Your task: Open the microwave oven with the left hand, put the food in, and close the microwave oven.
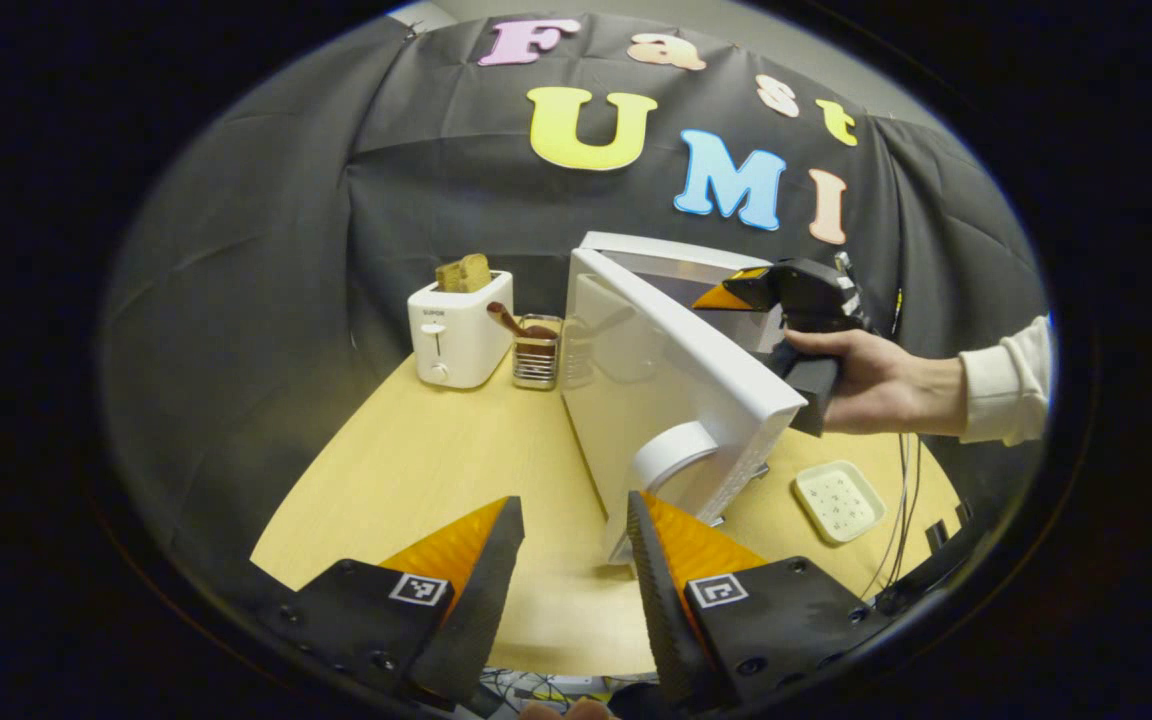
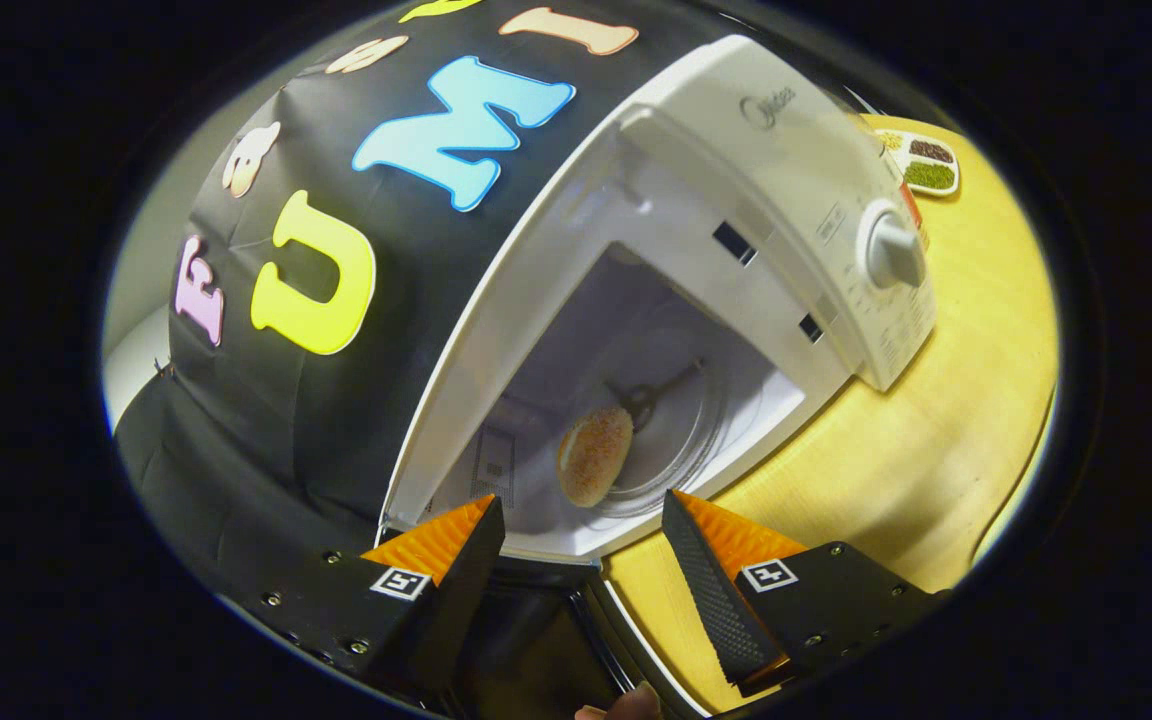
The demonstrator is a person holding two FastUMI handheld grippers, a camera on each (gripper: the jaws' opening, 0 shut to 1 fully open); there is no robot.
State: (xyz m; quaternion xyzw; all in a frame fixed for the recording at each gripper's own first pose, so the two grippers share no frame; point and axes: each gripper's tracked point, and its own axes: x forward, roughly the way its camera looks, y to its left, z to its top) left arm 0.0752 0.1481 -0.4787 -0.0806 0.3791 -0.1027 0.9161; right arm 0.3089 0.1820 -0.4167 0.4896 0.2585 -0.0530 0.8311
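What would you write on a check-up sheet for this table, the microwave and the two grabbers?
Surface: wooden table, bare in the middle.
Job's things: microwave door open; bun on the glass plate inside.
Clutter: toaster with bread, wire holder, small tray, snack tray.
Grippers: left gripper open, holding nothing; right gripper open, holding nothing, facing the microwave.
Cables: thin wires over the table's edge.
Surroundings: black cloth wall; a person's hand holds the right gripper.
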